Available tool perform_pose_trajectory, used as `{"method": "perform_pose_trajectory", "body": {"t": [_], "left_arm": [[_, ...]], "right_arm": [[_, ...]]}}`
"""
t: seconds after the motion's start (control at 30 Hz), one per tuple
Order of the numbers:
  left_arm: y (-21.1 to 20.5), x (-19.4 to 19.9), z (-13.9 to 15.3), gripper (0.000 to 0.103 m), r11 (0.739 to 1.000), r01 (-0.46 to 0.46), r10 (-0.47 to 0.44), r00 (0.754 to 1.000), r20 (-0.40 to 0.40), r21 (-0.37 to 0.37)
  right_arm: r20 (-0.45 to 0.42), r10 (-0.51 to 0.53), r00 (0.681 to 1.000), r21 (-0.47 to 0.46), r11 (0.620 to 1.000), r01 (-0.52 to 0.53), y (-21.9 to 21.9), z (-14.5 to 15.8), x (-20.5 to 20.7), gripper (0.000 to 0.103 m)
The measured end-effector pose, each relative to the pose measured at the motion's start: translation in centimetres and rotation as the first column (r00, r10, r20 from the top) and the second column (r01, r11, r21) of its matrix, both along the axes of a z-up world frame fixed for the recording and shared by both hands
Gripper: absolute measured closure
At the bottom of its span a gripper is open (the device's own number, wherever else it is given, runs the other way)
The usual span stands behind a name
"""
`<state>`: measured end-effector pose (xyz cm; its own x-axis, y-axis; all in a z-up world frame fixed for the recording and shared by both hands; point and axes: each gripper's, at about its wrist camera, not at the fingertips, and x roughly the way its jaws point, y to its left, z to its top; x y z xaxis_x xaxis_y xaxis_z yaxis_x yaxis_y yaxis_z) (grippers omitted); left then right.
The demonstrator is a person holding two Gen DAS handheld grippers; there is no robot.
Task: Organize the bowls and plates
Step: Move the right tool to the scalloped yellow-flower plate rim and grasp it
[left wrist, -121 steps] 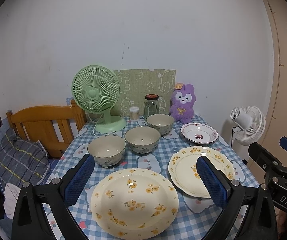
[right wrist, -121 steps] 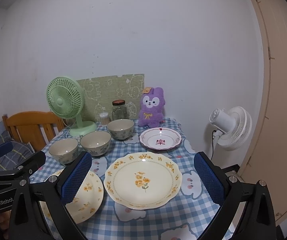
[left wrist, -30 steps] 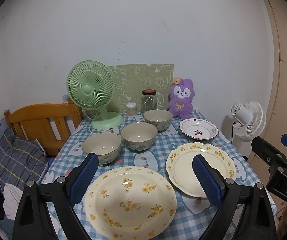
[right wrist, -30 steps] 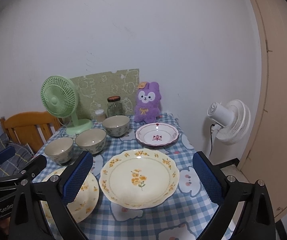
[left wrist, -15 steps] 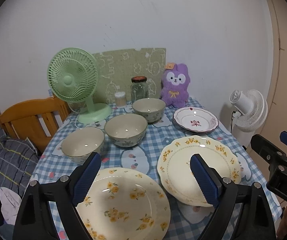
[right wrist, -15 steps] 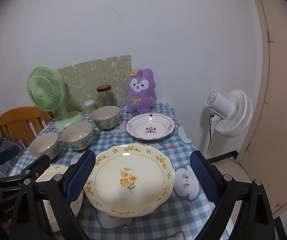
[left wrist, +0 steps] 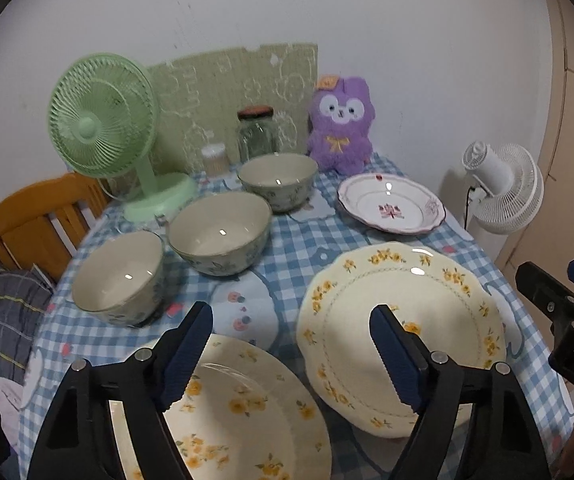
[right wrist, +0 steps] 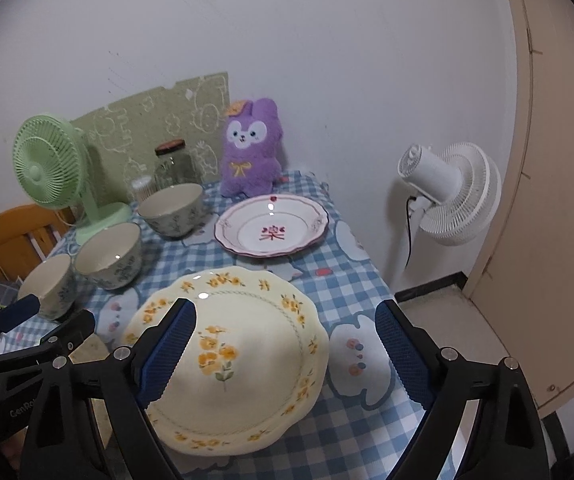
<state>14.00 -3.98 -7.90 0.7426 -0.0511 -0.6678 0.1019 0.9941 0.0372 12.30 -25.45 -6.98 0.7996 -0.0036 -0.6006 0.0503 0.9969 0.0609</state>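
Seen from the left wrist, the left gripper (left wrist: 291, 338) hangs over the near part of the checked tablecloth (left wrist: 299, 240) with its jaws wide but closing — nothing is between the blue pads (left wrist: 185, 356), which hover above the near yellow-flowered plate (left wrist: 239, 412). Just right of it lies a second yellow-flowered plate (left wrist: 403, 320), scalloped at the rim. Three bowls run in a diagonal row: the near bowl (left wrist: 121, 276), the middle bowl (left wrist: 219, 232) and the far bowl (left wrist: 277, 178). A red-patterned plate (left wrist: 391, 208) sits at the far right, near a purple plush toy (left wrist: 341, 124). A green fan (left wrist: 105, 128), a glass jar (left wrist: 257, 134) and a small clear container (left wrist: 214, 160) stand along the back. The right gripper's black frame shows at the right edge.

Seen from the right wrist, the right gripper (right wrist: 285, 356) is also spread and closing, empty — its left pad is over the scalloped plate (right wrist: 227, 356), its right pad (right wrist: 403, 356) past the rim, over the cloth. The red-patterned plate (right wrist: 271, 224) lies beyond, the bowls (right wrist: 109, 254) to the left. A white fan (right wrist: 451, 194) stands on the floor beside the table.
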Motion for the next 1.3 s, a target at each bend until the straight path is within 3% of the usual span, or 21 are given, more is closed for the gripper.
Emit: {"method": "perform_pose_trajectory", "body": {"t": [0.53, 1.0, 1.3], "left_arm": [[-1.3, 5.0, -3.9, 0.028, 0.999, 0.032, -0.027, 0.991, -0.134, 0.037], [-2.4, 7.5, -6.5, 0.047, 0.996, 0.079, -0.067, 0.972, -0.225, 0.045], [-1.9, 8.7, -7.8, 0.061, 0.998, 0.064, -0.061, 0.953, -0.298, 0.001]], "right_arm": [[-0.135, -0.024, 0.991, 0.027, 0.999, 0.028, -0.9, -4.5, 4.6, 0.018], [-0.238, -0.028, 0.971, 0.003, 1.000, 0.029, -1.1, -7.7, 6.8, 0.033], [-0.273, -0.039, 0.961, -0.025, 0.999, 0.033, -1.1, -8.8, 7.7, 0.044]]}}
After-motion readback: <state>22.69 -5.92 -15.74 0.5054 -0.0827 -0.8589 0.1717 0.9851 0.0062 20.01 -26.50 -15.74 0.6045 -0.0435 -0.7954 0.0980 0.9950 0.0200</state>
